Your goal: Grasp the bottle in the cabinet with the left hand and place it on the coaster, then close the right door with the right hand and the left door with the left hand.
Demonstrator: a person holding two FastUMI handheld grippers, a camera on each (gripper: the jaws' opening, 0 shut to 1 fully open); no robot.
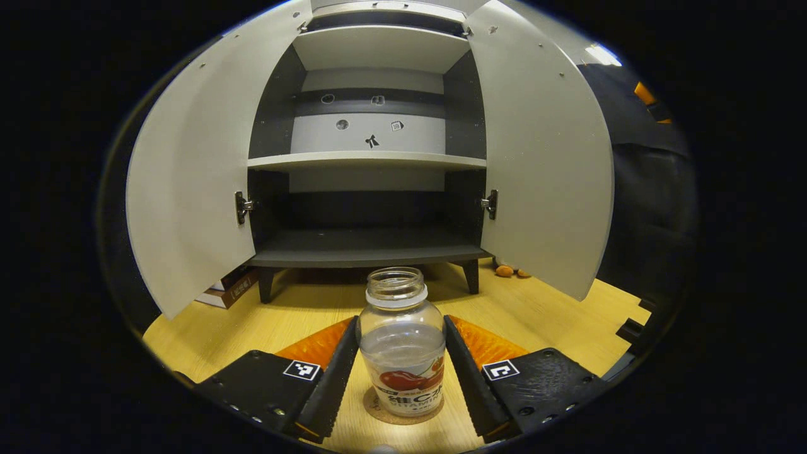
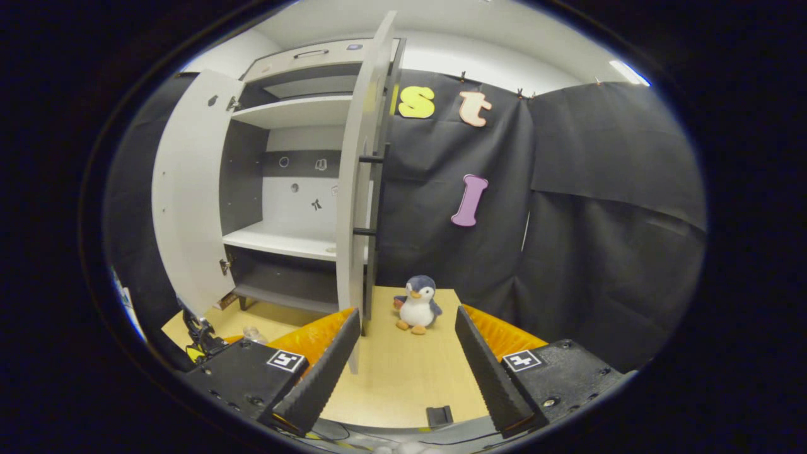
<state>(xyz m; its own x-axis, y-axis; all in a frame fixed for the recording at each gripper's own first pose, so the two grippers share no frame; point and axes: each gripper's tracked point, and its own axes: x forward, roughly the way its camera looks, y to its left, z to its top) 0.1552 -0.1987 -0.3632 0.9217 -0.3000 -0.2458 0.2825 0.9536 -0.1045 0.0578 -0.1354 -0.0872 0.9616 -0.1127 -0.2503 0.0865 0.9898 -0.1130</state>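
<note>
A clear, uncapped bottle (image 1: 401,340) with a red fruit label stands upright on a round cork coaster (image 1: 378,410) on the wooden table. My left gripper (image 1: 401,369) is around it, both fingers pressing against its sides. Behind it the cabinet (image 1: 369,252) has bare shelves and both doors swung wide: the left door (image 1: 189,189) and the right door (image 1: 542,157). My right gripper (image 2: 406,353) is open and holds nothing. It sits low over the table beside the right door's edge (image 2: 350,252), whose black handle (image 2: 378,189) faces right.
A plush penguin (image 2: 417,304) sits on the table against the black cloth, right of the cabinet. A brown box (image 1: 233,287) lies under the left door. A small black object (image 2: 439,415) rests at the table's near edge.
</note>
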